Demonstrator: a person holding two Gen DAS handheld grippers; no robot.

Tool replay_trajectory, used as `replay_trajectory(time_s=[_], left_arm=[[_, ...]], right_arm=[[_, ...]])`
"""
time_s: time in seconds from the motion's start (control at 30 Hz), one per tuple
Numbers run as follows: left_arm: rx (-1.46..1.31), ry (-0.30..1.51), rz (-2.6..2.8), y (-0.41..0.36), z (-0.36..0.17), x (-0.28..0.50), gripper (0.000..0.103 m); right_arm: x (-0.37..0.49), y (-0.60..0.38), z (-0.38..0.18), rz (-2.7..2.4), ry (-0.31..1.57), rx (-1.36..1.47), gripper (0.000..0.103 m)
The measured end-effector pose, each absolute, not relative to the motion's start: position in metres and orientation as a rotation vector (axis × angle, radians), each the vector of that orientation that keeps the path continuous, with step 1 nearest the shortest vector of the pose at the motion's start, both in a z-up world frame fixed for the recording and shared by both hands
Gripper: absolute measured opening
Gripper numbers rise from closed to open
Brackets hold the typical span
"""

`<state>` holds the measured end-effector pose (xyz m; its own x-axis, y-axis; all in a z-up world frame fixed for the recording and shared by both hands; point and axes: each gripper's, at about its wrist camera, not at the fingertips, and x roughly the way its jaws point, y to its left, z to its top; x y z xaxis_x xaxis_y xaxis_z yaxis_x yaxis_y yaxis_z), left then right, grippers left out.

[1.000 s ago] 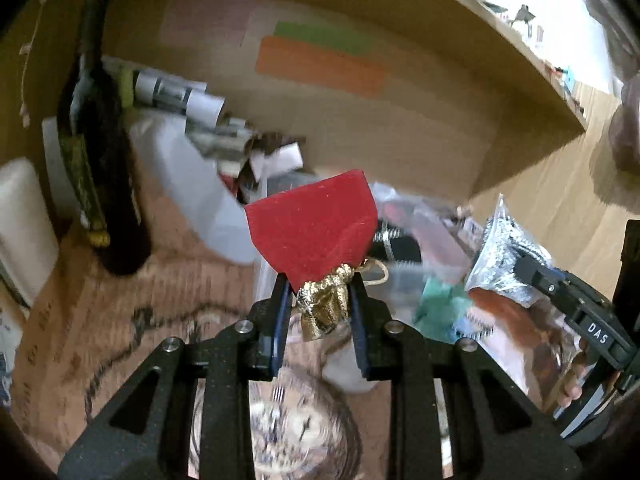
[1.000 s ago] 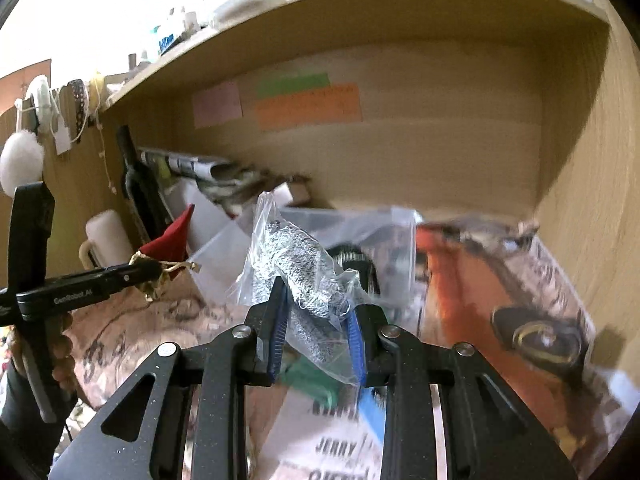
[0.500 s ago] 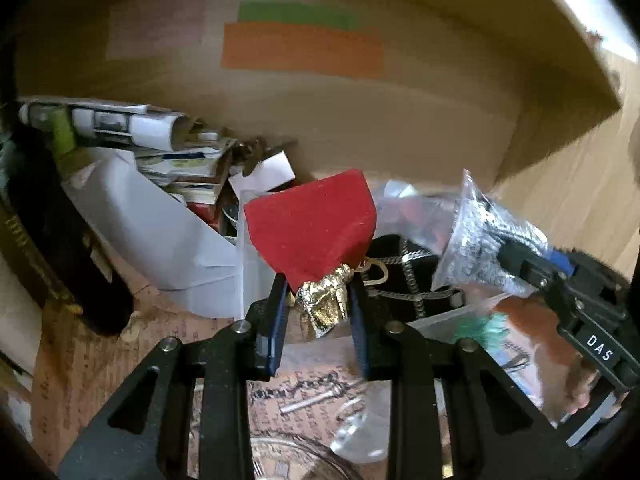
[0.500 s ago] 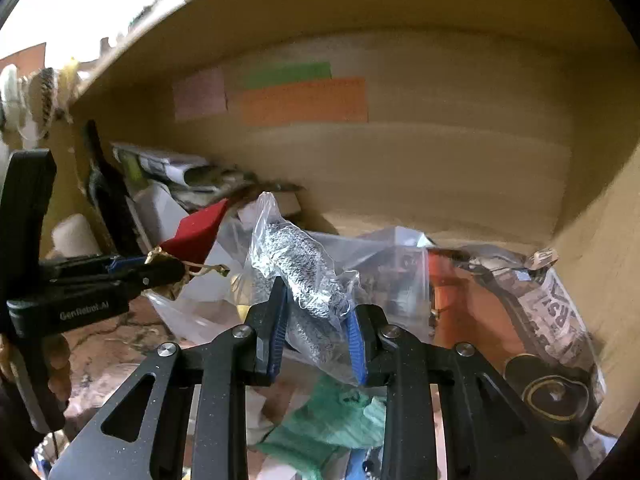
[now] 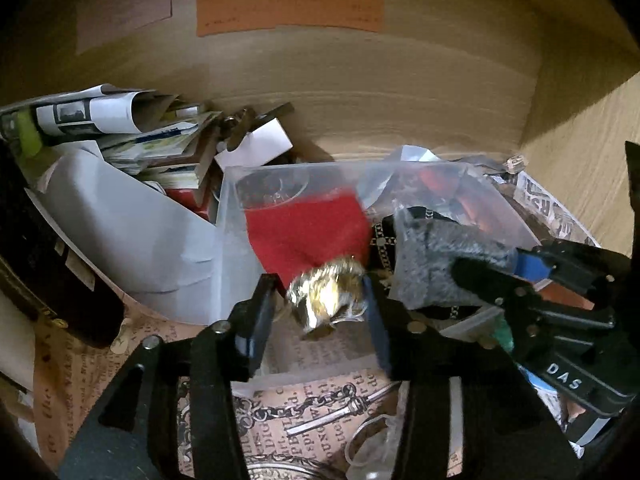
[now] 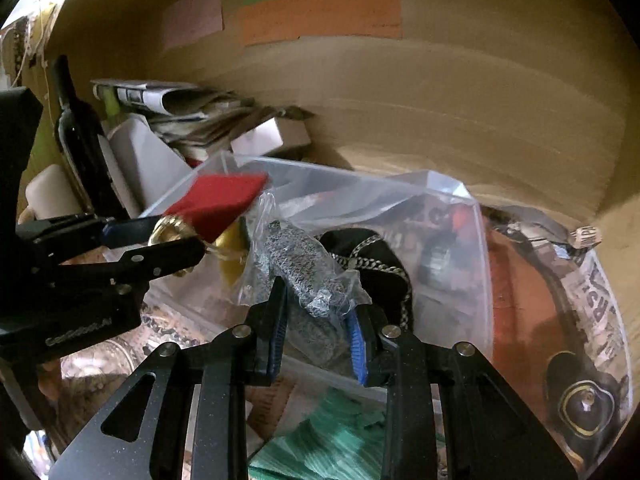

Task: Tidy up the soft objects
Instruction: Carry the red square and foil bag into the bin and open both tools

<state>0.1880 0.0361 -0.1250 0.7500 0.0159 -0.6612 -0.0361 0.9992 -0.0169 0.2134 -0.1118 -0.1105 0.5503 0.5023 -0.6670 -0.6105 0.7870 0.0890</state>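
Note:
My left gripper has opened around the gold neck of a red velvet pouch, which hangs over the rim of a clear plastic bin; the pouch is blurred. It also shows in the right wrist view, with the left gripper beside it. My right gripper has its jaws parted around a clear bag holding a grey knitted item, over the same bin. That bag also shows in the left wrist view.
A dark wine bottle stands at the left by stacked newspapers and a white sheet. A black chain-strap bag lies in the bin. Green cloth lies near me. The wooden shelf back wall is close behind.
Both grippers pushed forward over the clear bin. Both sets of jaws have widened; the red pouch is slipping from the left one.

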Motion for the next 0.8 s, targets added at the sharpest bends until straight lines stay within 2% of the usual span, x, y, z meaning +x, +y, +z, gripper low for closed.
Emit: replay_trajectory(time_s=[0.13, 0.23, 0.3, 0.4, 0.57, 0.67, 0.8], left_arm=[[-0.032, 0.714, 0.023, 0.035, -0.121, 0.183, 0.051], [-0.044, 0.697, 0.013, 0.035, -0.114, 0.174, 0.058], [-0.054, 0.674, 0.006, 0.036, -0.108, 0.169, 0.062], [-0.063, 0.640, -0.010, 0.036, -0.097, 0.156, 0.064], [-0.074, 0.597, -0.043, 0.032, -0.085, 0.133, 0.071], [-0.075, 0.586, -0.068, 0.029, -0.084, 0.120, 0.076], [-0.080, 0.599, -0.091, 0.022, -0.092, 0.109, 0.087]], right_arm=[[0.213, -0.110, -0.112, 0.646, 0.741, -0.173, 0.027], [0.210, -0.112, -0.109, 0.643, 0.733, -0.166, 0.041], [0.203, -0.117, -0.103, 0.630, 0.699, -0.165, 0.055], [0.192, -0.125, -0.092, 0.622, 0.650, -0.153, 0.064], [0.174, -0.146, -0.072, 0.608, 0.579, -0.119, 0.067], [0.162, -0.159, -0.065, 0.592, 0.548, -0.109, 0.077], [0.151, -0.172, -0.068, 0.575, 0.545, -0.098, 0.078]])
